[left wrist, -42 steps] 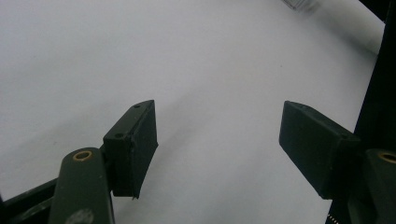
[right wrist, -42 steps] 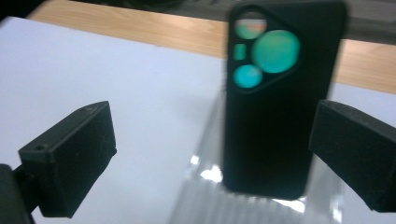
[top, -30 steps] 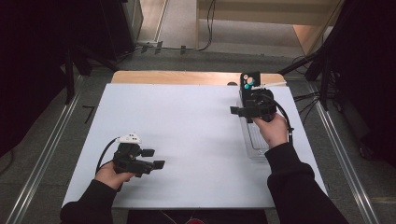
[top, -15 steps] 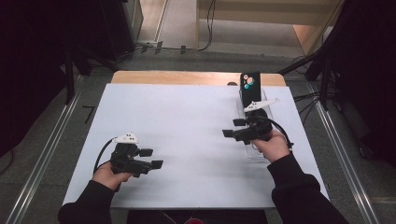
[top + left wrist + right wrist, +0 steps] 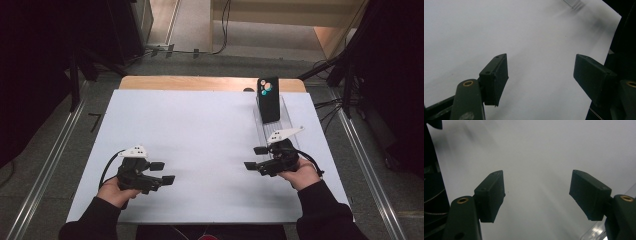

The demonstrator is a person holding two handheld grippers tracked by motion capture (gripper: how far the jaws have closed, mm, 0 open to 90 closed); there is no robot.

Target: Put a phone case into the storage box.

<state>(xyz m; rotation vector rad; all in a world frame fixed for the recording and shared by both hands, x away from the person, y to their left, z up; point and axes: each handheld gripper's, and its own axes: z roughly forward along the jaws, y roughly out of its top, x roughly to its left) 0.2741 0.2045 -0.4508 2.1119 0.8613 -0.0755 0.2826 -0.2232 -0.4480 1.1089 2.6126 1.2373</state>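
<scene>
High view shows the phone (image 5: pixel 268 99) standing upright at the far end of a clear plastic stand (image 5: pixel 286 131) on the right side of the white table (image 5: pixel 200 130), its dark back and coloured camera rings facing the person. The right tongs (image 5: pixel 252 158) sit just at the near end of that stand, apart from the phone, jaws spread with nothing between them; they have just been closing a little, on nothing. The left tongs (image 5: pixel 162 172) rest near the front left of the table, well apart from the phone, also released and holding nothing.

Left gripper view has its tongs (image 5: pixel 540 75) spread over bare white table, with a corner of the clear stand (image 5: pixel 572 2) at the top edge. Right gripper view likewise looks past its parted tongs (image 5: pixel 537 192) at plain table, an edge of the stand (image 5: pixel 594 232) showing at the bottom right.

Judging by how things lie, the phone is already set in its stand and both hands are free of it. Little seems left: perhaps a check that it stands steady, or bringing the hands to rest.
</scene>
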